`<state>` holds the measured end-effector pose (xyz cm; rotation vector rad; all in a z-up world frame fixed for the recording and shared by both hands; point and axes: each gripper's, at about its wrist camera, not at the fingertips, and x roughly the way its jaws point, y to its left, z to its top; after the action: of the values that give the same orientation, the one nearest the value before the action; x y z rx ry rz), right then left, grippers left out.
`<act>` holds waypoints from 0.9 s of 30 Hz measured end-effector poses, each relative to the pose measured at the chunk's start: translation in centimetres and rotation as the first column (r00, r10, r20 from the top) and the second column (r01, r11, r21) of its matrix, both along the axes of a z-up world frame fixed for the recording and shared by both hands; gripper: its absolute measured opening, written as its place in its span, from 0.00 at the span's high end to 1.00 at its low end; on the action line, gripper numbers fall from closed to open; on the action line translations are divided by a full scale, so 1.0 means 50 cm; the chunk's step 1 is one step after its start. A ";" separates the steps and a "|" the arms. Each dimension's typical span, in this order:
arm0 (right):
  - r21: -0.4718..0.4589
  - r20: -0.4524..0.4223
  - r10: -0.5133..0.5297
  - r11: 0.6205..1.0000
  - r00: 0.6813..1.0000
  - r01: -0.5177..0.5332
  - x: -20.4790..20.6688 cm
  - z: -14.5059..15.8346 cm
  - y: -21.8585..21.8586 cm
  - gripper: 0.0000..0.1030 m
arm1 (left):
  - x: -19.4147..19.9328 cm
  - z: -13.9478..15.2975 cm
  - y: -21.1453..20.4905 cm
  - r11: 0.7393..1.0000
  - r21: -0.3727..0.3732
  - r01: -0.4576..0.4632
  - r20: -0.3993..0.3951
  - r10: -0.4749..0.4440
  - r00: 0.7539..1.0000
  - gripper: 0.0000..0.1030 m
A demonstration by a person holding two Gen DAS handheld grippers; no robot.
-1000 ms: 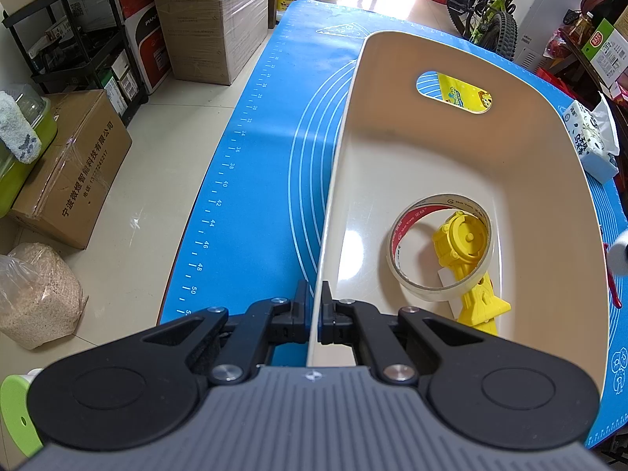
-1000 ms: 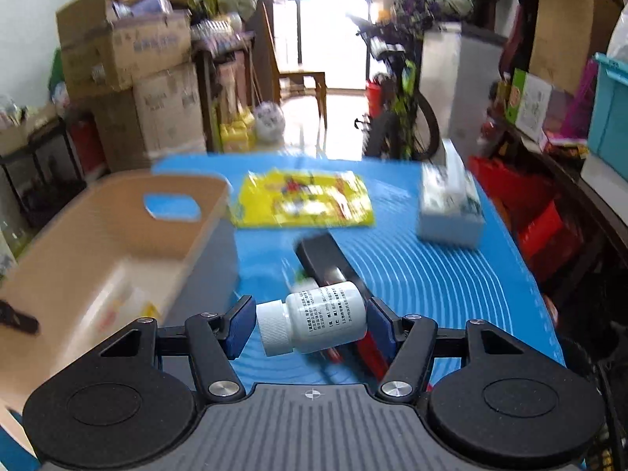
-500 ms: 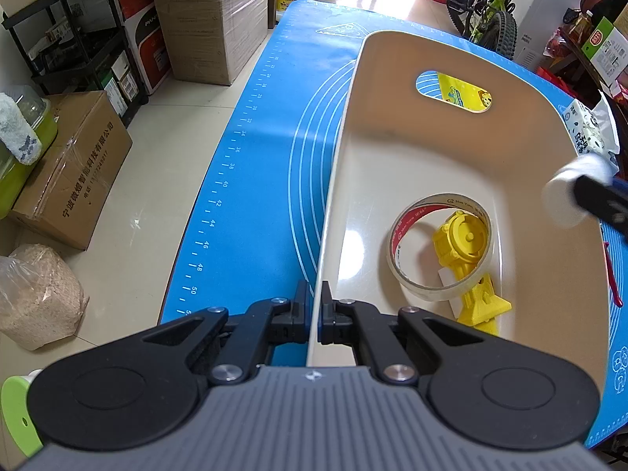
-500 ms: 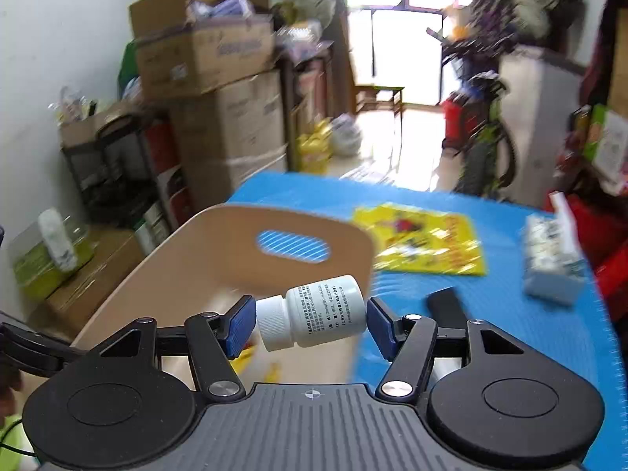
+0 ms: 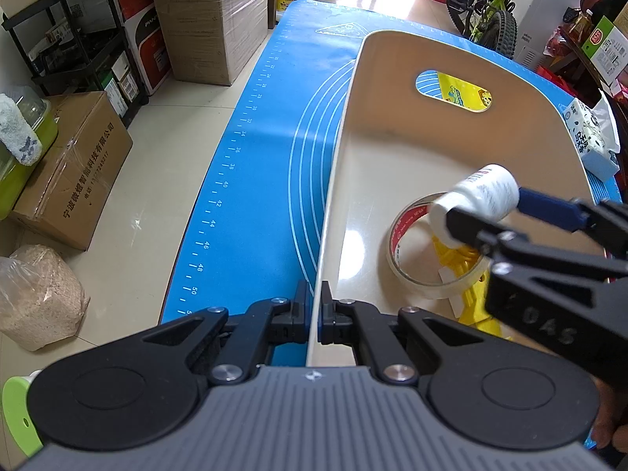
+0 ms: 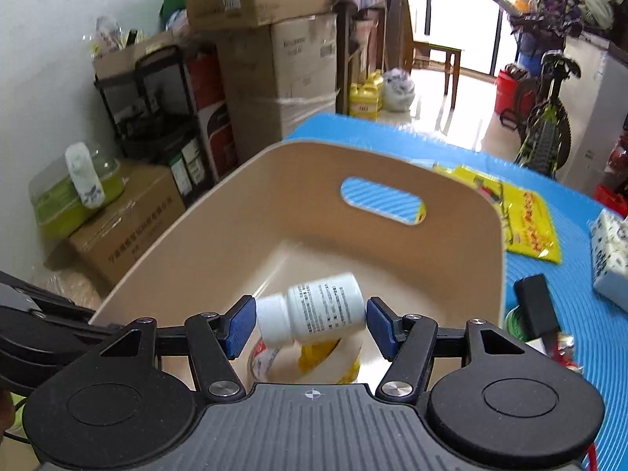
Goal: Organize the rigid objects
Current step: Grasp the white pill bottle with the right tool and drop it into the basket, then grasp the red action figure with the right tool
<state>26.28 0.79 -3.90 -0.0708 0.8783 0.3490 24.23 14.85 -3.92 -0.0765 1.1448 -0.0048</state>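
Swung in from over the blue mat, the right gripper (image 5: pixel 477 212) now carries the white plastic pill bottle (image 5: pixel 481 194) above the beige plastic bin (image 5: pixel 392 149); just beneath it lie a clear tape roll (image 5: pixel 400 259) and a yellow plastic toy (image 5: pixel 471 294). The left gripper (image 5: pixel 314 314) pinches the bin's near rim, steadying it.

From the right wrist, blue pads (image 6: pixel 241 325) clamp the bottle (image 6: pixel 314 308) end to end. Best lowered toward bare floor ahead before release.
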 end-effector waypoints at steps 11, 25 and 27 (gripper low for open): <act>0.055 -0.094 -0.045 0.997 0.995 0.051 0.011 -0.032 -0.025 0.53 | 0.001 0.001 0.001 1.000 0.002 0.001 0.000 -0.001 1.000 0.96; 0.077 0.099 -0.171 0.983 0.980 0.164 -0.018 0.075 -0.163 0.51 | 0.002 -0.001 -0.001 1.000 0.000 0.002 -0.006 -0.002 1.000 0.95; 0.059 0.102 -0.201 0.979 0.974 0.195 -0.018 0.078 -0.199 0.51 | 0.002 -0.001 -0.002 1.000 0.000 0.001 -0.006 -0.001 1.000 0.95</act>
<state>25.36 -9.16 0.00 0.0424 0.7624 0.1776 24.32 14.77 -3.98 -0.0764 1.1509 -0.0058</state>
